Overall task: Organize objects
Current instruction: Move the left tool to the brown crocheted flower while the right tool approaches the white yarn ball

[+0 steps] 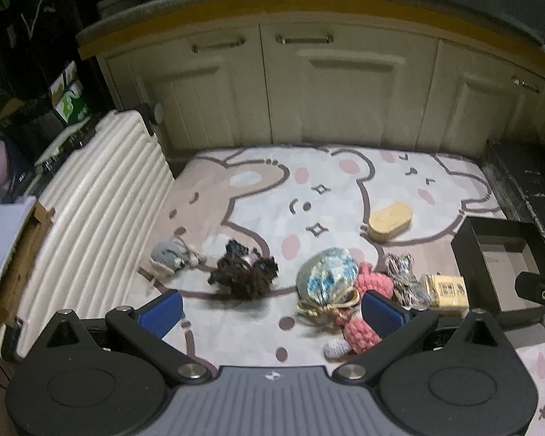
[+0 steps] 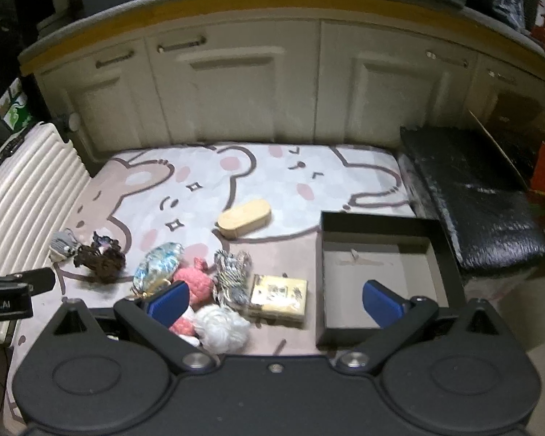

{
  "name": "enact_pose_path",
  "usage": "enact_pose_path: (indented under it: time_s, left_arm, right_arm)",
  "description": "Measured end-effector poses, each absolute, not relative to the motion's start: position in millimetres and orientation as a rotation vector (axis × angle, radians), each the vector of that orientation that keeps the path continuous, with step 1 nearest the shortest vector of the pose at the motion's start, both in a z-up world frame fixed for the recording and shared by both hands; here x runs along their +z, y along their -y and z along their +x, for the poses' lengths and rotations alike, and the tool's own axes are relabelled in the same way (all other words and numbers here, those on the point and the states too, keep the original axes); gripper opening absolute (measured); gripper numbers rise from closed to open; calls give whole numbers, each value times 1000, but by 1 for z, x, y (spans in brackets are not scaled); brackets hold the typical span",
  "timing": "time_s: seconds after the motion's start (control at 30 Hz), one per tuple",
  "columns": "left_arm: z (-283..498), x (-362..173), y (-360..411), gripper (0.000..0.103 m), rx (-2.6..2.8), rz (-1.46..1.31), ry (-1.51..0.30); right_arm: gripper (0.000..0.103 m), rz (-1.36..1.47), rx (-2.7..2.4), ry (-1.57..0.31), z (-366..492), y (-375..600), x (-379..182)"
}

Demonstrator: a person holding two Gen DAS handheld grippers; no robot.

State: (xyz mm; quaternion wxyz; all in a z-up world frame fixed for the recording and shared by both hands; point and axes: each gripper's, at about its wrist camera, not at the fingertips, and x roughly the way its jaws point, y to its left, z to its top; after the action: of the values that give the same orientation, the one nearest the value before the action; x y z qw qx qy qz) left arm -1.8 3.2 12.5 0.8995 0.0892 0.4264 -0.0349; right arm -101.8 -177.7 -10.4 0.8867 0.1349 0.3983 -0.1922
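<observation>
Two grippers, both with jaws spread wide and nothing between the blue pads. Left gripper (image 1: 272, 312) hangs low over the cartoon bear rug (image 1: 345, 189); right gripper (image 2: 274, 301) hangs over the same rug, its right pad above the near wall of the black box (image 2: 450, 254).

Black box sits at 3 o'clock on the rug in the right view, open top, mostly bare inside except a small unclear scrap near its far wall. Its long axis runs roughly 12 to 6.

Wooden oval case (image 2: 244, 218) lies alone mid-rug, at 12 o'clock from the toy cluster, long axis tilted about 2 to 8 o'clock, well apart from the rest.

Cluster at 6 to 7 o'clock on the rug, left to right in the right view: grey knit toy (image 2: 63, 245) touching brown yarn toy (image 2: 103, 258); a gap; blue patterned drawstring pouch (image 2: 158, 263), tied neck pointing 7 o'clock, long axis 1 to 7; pink crochet toy (image 2: 194, 283) touching the pouch; striped knit toy (image 2: 232, 276), long axis near 12 to 6; yellow flat packet (image 2: 278, 294) just beside the box, lying flat. White fluffy ball (image 2: 221, 327) sits at 6 o'clock from the pink toy, touching it.

Cream ribbed suitcase (image 1: 101, 210) lies along the rug's 9 o'clock edge. Cabinet doors (image 1: 345, 83) stand at 12 o'clock.
</observation>
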Motion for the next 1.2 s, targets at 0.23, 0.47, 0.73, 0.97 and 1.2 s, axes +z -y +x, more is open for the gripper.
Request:
enact_pose_path:
  time_s: [0.23,0.47,0.73,0.97,1.2]
  left_arm:
    - [16,35,-15,103,-77,146,-814]
    - [43,49,-36,103,-55,139,-753]
    - [73,38,-64,103,-20,118,-703]
    - [96,-2,-76,103,8,119,-717]
    - [116,-54,-75,103,-9,118,-787]
  right_arm:
    - [103,300,-370,-775,-84,187,7]
    - [103,319,-397,-732,-53,199,16]
    - [103,369,-347,-732,-21,200,-2]
    - [103,394,-358,-803,-7,196,-48]
    - [103,560,-370,-908,-8,212,-91]
